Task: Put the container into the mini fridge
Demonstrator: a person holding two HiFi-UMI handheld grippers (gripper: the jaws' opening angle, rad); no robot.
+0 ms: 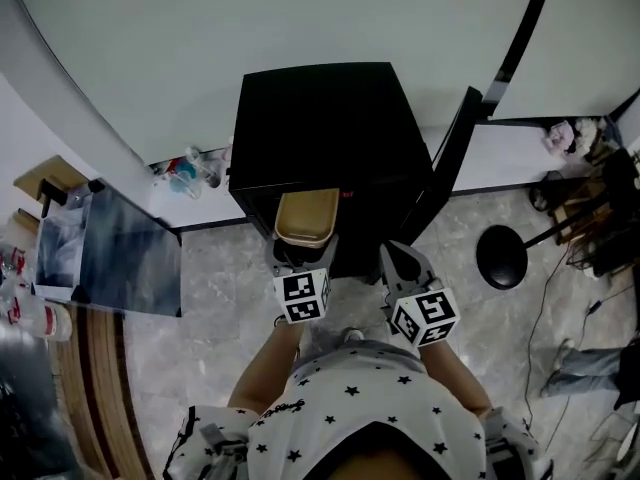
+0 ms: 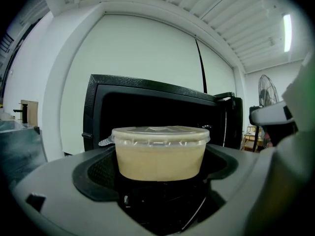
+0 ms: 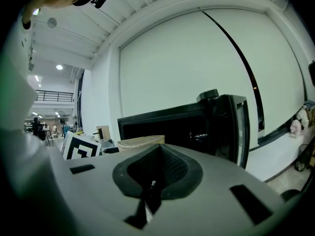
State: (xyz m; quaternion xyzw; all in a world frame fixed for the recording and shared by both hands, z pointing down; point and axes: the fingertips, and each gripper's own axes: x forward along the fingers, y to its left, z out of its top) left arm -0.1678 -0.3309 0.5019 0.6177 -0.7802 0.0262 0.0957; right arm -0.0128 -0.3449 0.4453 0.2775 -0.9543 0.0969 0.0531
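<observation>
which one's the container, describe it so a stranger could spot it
Find the black mini fridge against the white wall, its door open. At its opening the left tongs hold the container: a tan tub with a clear lid, the only pale thing against the dark fridge.

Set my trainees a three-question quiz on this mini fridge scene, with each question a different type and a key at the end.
1. Which gripper holds the container?
2. The mini fridge door is: A shut; B open; C missing.
3. True or false: the right gripper is clamped on the door.
Key: 1 the left gripper; 2 B; 3 false, it is shut on nothing.
</observation>
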